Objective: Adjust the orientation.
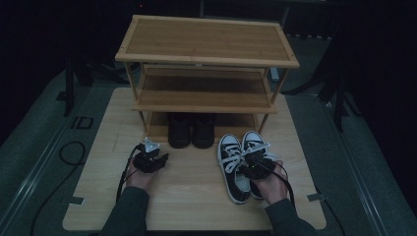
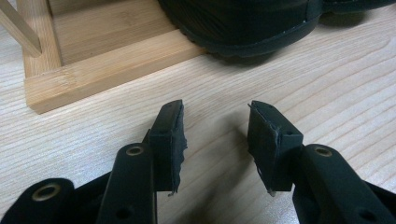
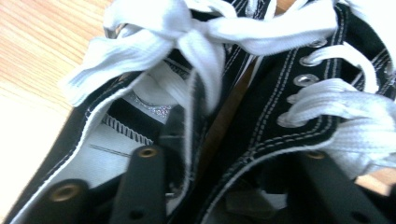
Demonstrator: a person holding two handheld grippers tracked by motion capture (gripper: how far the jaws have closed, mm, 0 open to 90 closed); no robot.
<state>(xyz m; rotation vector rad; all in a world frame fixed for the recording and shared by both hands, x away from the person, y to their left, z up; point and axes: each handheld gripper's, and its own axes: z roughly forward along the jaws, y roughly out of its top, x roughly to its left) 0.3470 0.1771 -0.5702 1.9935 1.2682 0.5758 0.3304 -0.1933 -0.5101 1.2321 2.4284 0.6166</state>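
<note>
Right gripper view shows the right hand-held gripper with one jaw inside each sneaker, closing on their adjoining walls, toes pointing ahead toward the rack, while the left hand-held gripper rests open, well aside.

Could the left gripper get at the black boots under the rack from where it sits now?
Probably yes. The left gripper stands open over bare table, and the black boots sit just ahead at the rack's open bottom front, with nothing between.
</note>
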